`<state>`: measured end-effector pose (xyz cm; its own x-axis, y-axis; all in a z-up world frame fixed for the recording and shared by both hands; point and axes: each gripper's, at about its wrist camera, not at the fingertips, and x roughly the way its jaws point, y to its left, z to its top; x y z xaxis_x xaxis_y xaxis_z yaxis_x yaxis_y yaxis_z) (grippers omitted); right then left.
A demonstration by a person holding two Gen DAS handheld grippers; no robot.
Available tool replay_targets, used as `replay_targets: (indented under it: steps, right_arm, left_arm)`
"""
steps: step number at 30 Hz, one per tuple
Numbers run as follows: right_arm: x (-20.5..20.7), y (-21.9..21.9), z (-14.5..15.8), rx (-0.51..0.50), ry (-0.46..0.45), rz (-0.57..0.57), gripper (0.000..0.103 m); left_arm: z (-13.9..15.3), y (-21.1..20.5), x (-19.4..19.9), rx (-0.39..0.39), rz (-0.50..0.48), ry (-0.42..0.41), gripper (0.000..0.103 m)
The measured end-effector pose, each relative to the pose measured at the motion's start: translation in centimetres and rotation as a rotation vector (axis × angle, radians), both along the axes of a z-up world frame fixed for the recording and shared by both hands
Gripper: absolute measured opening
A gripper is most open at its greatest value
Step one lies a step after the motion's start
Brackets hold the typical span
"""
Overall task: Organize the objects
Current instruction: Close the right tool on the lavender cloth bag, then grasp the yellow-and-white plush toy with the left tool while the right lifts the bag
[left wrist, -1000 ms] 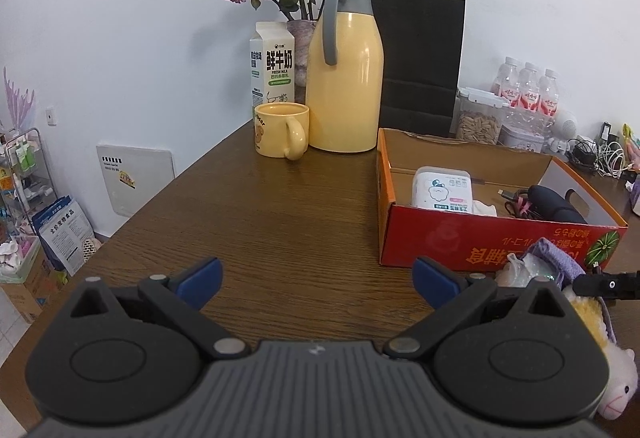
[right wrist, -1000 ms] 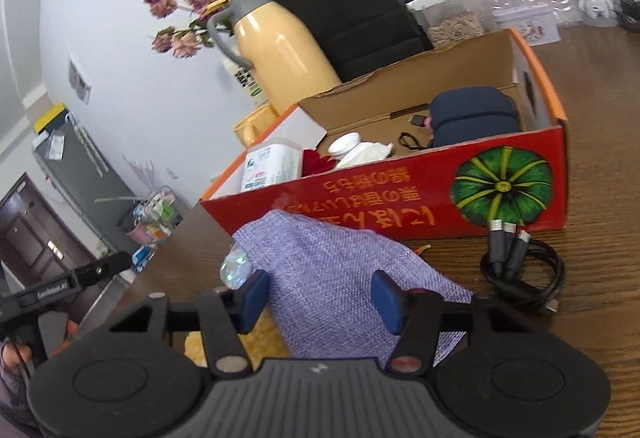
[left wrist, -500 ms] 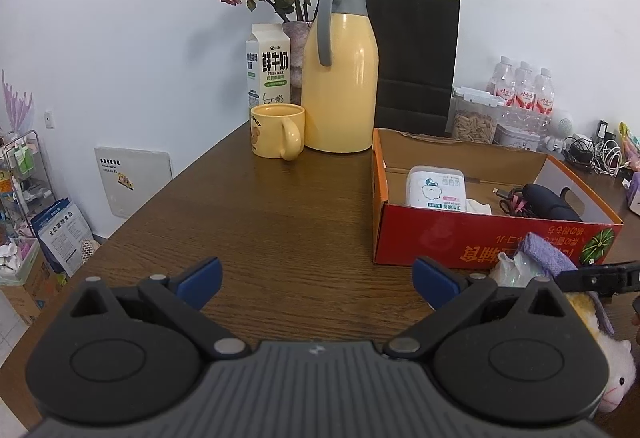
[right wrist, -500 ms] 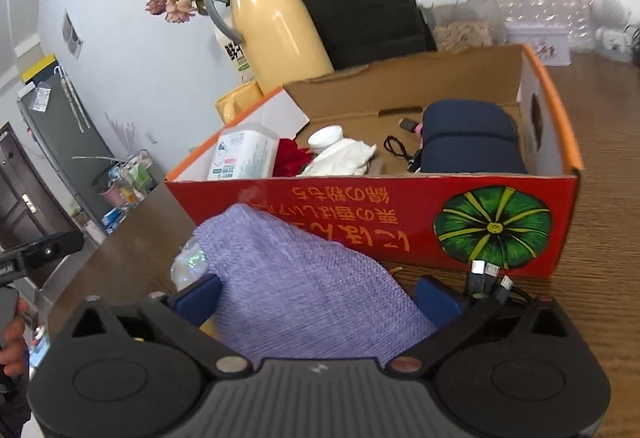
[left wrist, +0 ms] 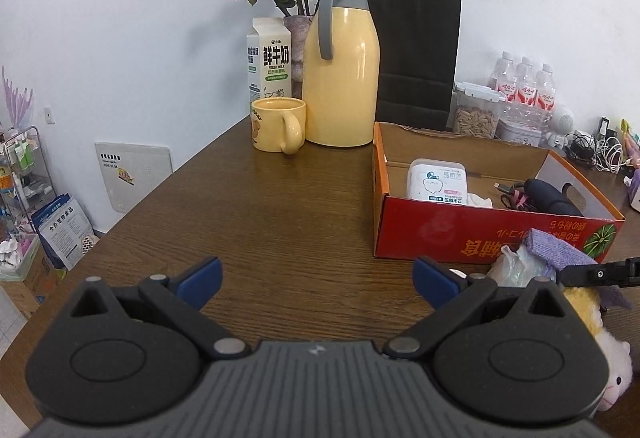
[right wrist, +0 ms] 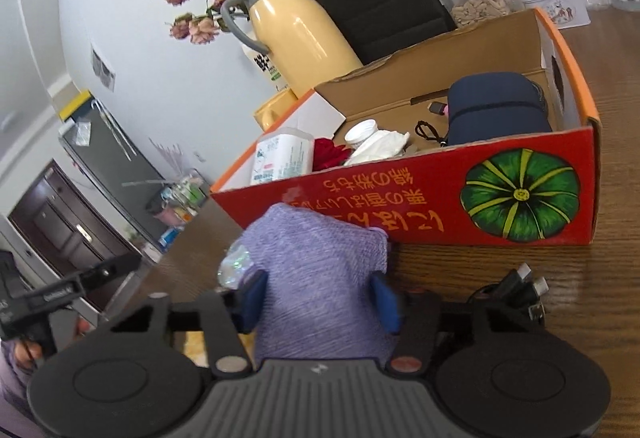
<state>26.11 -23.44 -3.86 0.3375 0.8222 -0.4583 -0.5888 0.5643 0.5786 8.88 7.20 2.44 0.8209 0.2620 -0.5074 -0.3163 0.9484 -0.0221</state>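
The right tongs [right wrist: 320, 296], flung wide half a second ago, are closing on the purple cloth [right wrist: 320, 278] between their blue pads, just before the red box [right wrist: 460, 206], while the left tongs [left wrist: 316, 278] still gape empty above the table [left wrist: 260, 206].

Red box [right wrist: 400, 206] with green pumpkin print, lilac knit cloth [right wrist: 316, 278], yellow jug [left wrist: 340, 78], seemingly plain.

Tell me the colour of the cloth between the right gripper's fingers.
Light purple, a heathered knit cloth. The right wrist view shows it best.
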Motion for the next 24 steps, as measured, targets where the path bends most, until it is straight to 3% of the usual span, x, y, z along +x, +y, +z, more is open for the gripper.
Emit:
replay_targets:
  steps: [5,10,24]
  right_arm:
    - [-1.2,-0.5,0.8,0.005,-0.047,-0.046,0.031]
    - [-2.9,-0.8,2.1,-0.06,-0.165,-0.117,0.021]
    - [-7.8,-2.2,5.2,-0.177,-0.425,-0.282,0.009]
  left_arm:
    - [0.1,-0.1,-0.2,0.002,-0.002,-0.003,0.103]
    - [0.2,-0.9,-0.2,0.01,-0.02,0.001,0.103]
    - [0.2,-7.7,1.3,0.003,-0.209,0.057,0.103]
